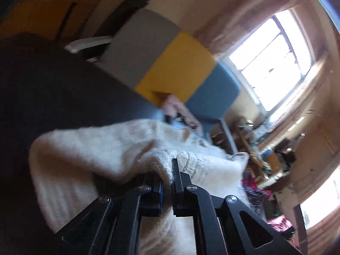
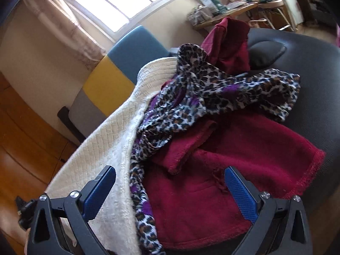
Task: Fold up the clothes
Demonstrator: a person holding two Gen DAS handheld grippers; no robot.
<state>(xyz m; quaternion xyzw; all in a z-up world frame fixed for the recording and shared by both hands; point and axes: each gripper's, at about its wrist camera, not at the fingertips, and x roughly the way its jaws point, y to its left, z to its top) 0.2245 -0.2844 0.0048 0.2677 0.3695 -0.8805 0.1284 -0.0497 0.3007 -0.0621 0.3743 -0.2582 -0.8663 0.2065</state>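
My left gripper (image 1: 171, 170) pinches the cream knit sweater (image 1: 89, 148), drawing it clear of the pile for folding. My right gripper (image 2: 170, 191) hangs spread above the red fleece (image 2: 244, 148), beside the sweater, ready to steady the leopard-print garment (image 2: 212, 89).

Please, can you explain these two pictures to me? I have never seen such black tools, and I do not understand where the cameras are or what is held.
A person holds one two-finger tool in each hand; a camera on each looks forward along its fingers. The left camera shows the left gripper shut on a cream knitted sweater. The right camera shows the right gripper open, holding nothing, above a pile on a dark padded surface: a dark red fleece garment, a leopard-print garment and the cream sweater.
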